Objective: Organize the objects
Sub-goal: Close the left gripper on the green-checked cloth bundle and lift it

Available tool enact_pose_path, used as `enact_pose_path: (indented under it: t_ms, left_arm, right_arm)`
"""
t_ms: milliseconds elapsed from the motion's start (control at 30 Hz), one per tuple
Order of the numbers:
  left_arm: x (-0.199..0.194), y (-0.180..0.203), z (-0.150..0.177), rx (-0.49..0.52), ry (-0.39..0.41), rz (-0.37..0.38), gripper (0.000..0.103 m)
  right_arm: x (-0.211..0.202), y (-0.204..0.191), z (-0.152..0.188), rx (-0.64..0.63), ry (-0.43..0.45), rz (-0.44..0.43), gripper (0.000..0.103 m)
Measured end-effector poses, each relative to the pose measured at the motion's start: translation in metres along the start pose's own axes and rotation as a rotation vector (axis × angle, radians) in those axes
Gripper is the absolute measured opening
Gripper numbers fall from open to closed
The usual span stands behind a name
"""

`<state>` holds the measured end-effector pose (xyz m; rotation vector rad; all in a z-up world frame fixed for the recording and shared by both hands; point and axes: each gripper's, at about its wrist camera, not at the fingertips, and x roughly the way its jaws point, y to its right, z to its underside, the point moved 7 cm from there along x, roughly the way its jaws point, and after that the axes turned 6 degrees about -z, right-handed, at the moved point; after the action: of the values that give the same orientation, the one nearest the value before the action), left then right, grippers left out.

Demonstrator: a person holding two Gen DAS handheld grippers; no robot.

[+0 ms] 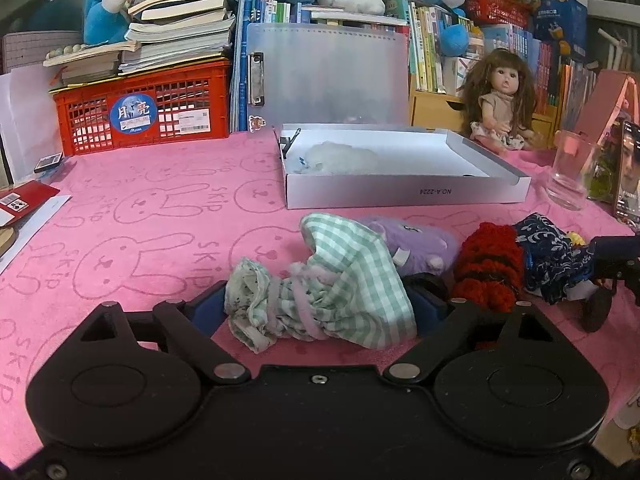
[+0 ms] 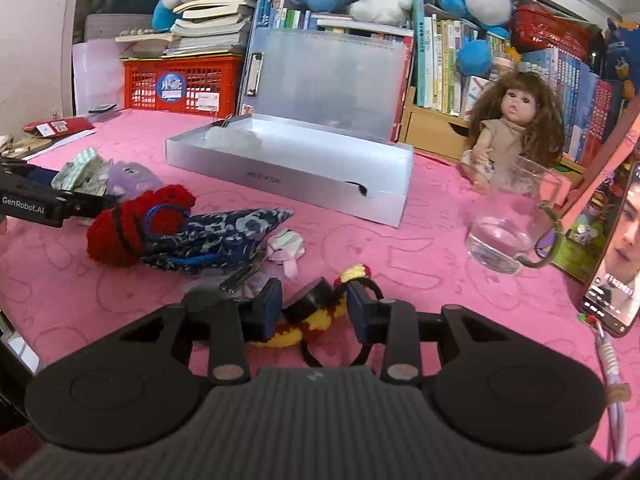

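A green checked doll dress (image 1: pixel 348 280) lies crumpled on the pink cloth between the wide-set fingers of my left gripper (image 1: pixel 318 296), which is open. Behind the dress lie a purple plush (image 1: pixel 416 244), a red crochet piece (image 1: pixel 488 268) and a dark blue patterned cloth (image 1: pixel 556 256). My right gripper (image 2: pixel 314 306) is open around a yellow-and-red crochet piece (image 2: pixel 316 322) with a black ring (image 2: pixel 310 300) on it; the pads stand clear of both. An open white box (image 2: pixel 280 184) with something pale inside sits further back.
A doll (image 2: pixel 512 120) sits at the back right behind a glass mug of water (image 2: pixel 508 220). A lit phone (image 2: pixel 616 260) leans at the right edge. A red crate (image 1: pixel 140 116) under stacked books, shelves and plush toys line the back. Cards and paper (image 1: pixel 24 204) lie left.
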<state>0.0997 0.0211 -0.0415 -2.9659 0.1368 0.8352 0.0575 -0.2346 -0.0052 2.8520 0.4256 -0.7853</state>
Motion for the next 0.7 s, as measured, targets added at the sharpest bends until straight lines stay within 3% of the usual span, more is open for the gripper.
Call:
enact_pose_path:
  t_ms: [400,533,633,700]
  left_arm:
    - [0.003,0.001,0.002,0.013,-0.006,-0.013,0.088]
    - [0.002,-0.001,0.002,-0.001,0.0,-0.017,0.077]
    - [0.0,-0.003,0.001,-0.021,0.008,-0.019,0.063]
    - [-0.003,-0.005,-0.001,-0.032,0.018,-0.023,0.06]
  right_arm:
    - [0.005,-0.019,0.0,-0.121,-0.015,0.007,0.05]
    - [0.009,-0.017,0.003,-0.124,-0.024,0.022,0.049]
    - [0.005,-0.016,0.002,-0.106,-0.012,0.015,0.036]
    - [0.002,-0.016,0.0,-0.099,0.001,0.011,0.031]
